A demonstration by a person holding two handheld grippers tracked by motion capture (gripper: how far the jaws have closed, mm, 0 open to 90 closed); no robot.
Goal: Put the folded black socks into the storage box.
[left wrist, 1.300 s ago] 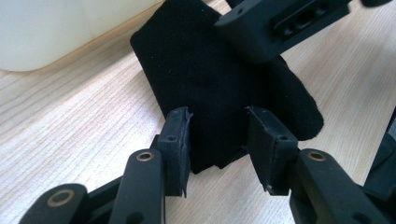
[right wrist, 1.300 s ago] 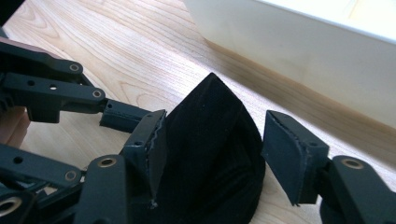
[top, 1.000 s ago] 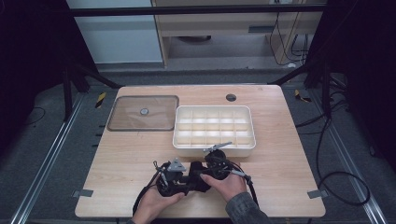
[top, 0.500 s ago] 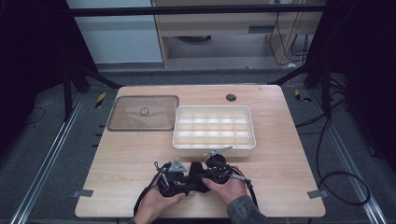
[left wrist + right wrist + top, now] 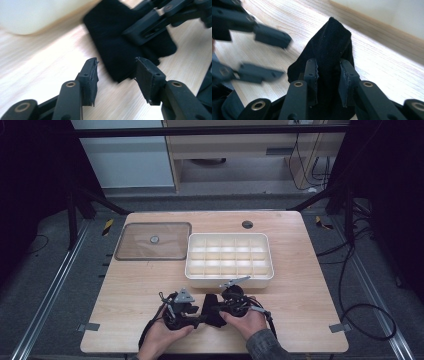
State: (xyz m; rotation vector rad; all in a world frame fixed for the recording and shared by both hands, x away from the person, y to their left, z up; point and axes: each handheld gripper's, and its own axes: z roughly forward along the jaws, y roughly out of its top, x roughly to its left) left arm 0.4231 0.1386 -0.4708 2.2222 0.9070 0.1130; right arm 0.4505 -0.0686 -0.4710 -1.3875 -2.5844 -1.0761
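On the near edge of the pale wooden counter (image 5: 300, 270), a small black piece of knitted cloth (image 5: 214, 310) lies between the two hand-held grippers. The right gripper (image 5: 329, 77) has just been closing its jaws, and in the right gripper view they pinch a raised fold of the black cloth between their pads, the cloth standing up in a peak above them. The left gripper (image 5: 116, 72) has been opening its jaws; in the left gripper view they stand apart with the edge of the cloth just beyond their tips and bare wood between them, so it is released and grips nothing. From above, the left gripper (image 5: 181, 310) sits just to the left of the cloth and the right gripper (image 5: 234, 301) touches it from the right, each held in a hand.

Just behind them stands a white plastic tray (image 5: 229, 280) divided into many small compartments. To its left, apart from it, a clear brownish rectangular lid (image 5: 130, 245) lies flat on the counter.
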